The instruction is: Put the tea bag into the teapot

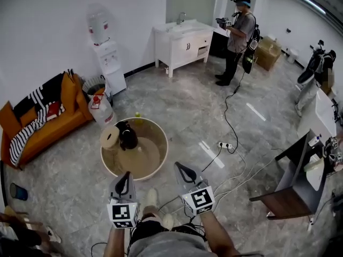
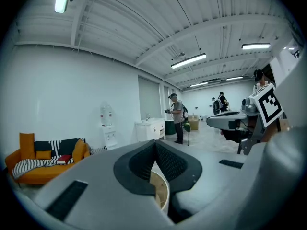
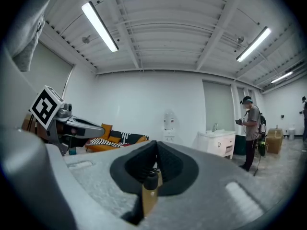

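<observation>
Black teapot [image 1: 127,136] sits on the round tan table [image 1: 161,153], in the left part toward the far-left rim. A tan round canister [image 1: 110,137] is right against its left side. The tea bag can't be made out in any view. Left gripper [image 2: 155,146] has its jaws pressed together with nothing in them, raised at the table's near edge. Right gripper [image 3: 156,146] is also closed and empty, by the near-right edge. Orange sofa [image 1: 40,125] is far left, and a person [image 1: 238,39] stands beside the white sink cabinet [image 1: 182,44].
</observation>
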{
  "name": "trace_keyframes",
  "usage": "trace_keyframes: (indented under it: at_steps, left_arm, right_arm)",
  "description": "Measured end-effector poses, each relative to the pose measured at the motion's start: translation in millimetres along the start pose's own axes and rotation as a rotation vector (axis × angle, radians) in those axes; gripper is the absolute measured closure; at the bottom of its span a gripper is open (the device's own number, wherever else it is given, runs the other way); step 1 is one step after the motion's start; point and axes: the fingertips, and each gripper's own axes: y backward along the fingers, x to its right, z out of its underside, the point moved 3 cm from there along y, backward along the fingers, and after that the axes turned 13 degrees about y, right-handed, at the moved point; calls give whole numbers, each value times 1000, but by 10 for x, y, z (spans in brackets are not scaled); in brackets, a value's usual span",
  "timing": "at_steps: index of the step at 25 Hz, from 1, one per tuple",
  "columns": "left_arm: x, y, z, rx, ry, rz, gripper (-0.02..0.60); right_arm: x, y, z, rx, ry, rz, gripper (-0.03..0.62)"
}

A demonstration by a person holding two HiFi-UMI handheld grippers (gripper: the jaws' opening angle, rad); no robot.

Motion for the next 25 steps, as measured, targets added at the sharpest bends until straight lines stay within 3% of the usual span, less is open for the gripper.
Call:
trace_keyframes:
  at_steps: [7, 25]
  left_arm:
    - [-68, -410, -55, -3, -7, 2, 565]
    - [-838, -2068, -410, -38, 48, -73, 565]
  right_arm:
    - [213, -312, 141, 6, -5, -2, 594]
    - [991, -2216, 347, -18, -44, -117, 595]
